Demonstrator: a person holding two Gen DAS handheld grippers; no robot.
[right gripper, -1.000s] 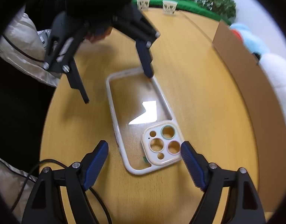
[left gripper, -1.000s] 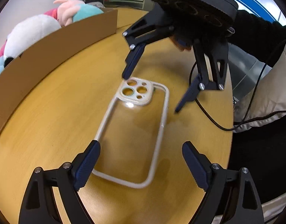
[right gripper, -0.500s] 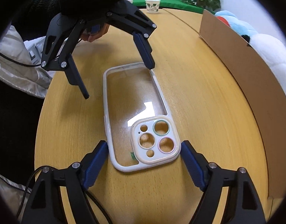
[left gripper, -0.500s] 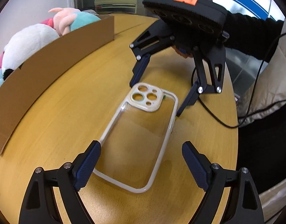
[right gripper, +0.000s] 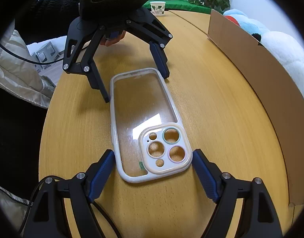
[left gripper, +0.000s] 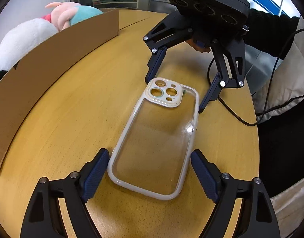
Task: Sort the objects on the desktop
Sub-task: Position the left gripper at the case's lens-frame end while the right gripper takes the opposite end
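Note:
A clear phone case [left gripper: 158, 136] with a cream rim and a cream camera block lies flat on the round wooden table [left gripper: 72, 119]. My left gripper [left gripper: 150, 174] is open, its blue pads on either side of the case's plain end. My right gripper [right gripper: 153, 173] is open, its pads on either side of the camera end [right gripper: 165, 148]. Each gripper shows in the other's view: the right [left gripper: 173, 95] and the left [right gripper: 136, 87]. Neither squeezes the case.
A long cardboard box wall [left gripper: 52, 55] runs along the table's far side, also in the right wrist view [right gripper: 257, 79], with plush toys [left gripper: 29, 37] behind it. A paper cup [right gripper: 158, 8] and plants stand beyond. A black cable [left gripper: 241, 119] hangs over the table's edge.
Both grippers have moved in toward the case from its two ends and lower; their pads now flank it. The case has stayed flat on the table.

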